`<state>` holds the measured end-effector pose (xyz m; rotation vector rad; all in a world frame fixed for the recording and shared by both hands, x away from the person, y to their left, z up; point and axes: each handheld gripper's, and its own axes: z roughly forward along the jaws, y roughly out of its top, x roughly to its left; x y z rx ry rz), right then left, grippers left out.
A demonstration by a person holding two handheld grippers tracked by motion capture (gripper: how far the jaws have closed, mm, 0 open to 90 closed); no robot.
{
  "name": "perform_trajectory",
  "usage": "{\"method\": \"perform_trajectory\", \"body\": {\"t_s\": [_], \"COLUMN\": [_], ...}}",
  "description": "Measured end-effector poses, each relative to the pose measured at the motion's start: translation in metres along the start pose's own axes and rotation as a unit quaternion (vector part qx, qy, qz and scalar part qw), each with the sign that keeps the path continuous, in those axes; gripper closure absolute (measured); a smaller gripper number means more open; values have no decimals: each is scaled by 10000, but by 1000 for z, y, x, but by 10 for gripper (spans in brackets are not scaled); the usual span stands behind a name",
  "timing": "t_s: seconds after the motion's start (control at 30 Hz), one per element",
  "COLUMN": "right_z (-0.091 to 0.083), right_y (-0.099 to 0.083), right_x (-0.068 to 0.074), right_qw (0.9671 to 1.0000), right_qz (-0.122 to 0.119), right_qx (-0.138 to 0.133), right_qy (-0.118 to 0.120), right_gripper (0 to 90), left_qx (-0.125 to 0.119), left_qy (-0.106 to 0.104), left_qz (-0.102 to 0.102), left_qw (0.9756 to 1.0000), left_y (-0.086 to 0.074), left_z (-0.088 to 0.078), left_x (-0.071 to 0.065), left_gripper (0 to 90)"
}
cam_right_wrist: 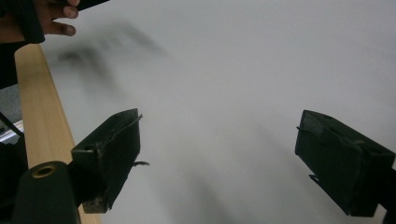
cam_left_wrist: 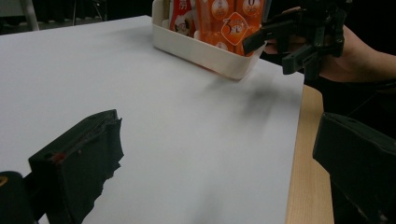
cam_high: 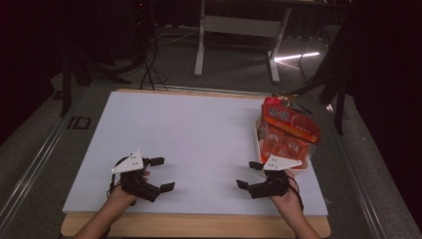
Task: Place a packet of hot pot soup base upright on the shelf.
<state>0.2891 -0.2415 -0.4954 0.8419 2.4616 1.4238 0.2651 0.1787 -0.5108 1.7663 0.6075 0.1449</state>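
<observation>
A white bin [cam_high: 259, 144] stands at the table's right side, stuffed with orange and red snack packets [cam_high: 288, 124]. My left gripper [cam_high: 163, 174] hovers low over the white tabletop [cam_high: 199, 129] near the front left, jaws wide apart and empty. My right gripper [cam_high: 247, 174] is at the front right, just before the bin's near end, also open and empty. In the left gripper view my open left gripper [cam_left_wrist: 219, 163] faces the bin [cam_left_wrist: 205, 51], the packets [cam_left_wrist: 229, 18] and the right gripper [cam_left_wrist: 275, 44]. In the right gripper view my right gripper [cam_right_wrist: 224, 154] spans bare tabletop.
The table's wooden front edge [cam_high: 199, 226] shows below the white sheet. Beyond the table, a white desk frame [cam_high: 239, 35] and cables [cam_high: 149, 64] sit on a dark floor. A hand [cam_right_wrist: 46, 18] holding the other gripper shows at the top left of the right gripper view.
</observation>
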Motion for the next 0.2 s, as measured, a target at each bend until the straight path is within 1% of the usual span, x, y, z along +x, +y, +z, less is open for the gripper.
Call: {"method": "perform_trajectory", "body": {"t_s": [0.1,0.2], "right_z": [3,4], "right_y": [-2,-3], "right_x": [0,-1], "right_qw": [10000,10000], "right_qz": [-31,-29], "right_qx": [78,69], "right_qy": [-31,-4], "right_gripper": [140,140], "left_qx": [59,81], "left_qy": [-6,-26], "left_qz": [17,32], "left_qw": [10000,10000], "left_y": [-2,-2], "left_z": [2,3], "left_x": [0,0], "left_gripper": [16,16]}}
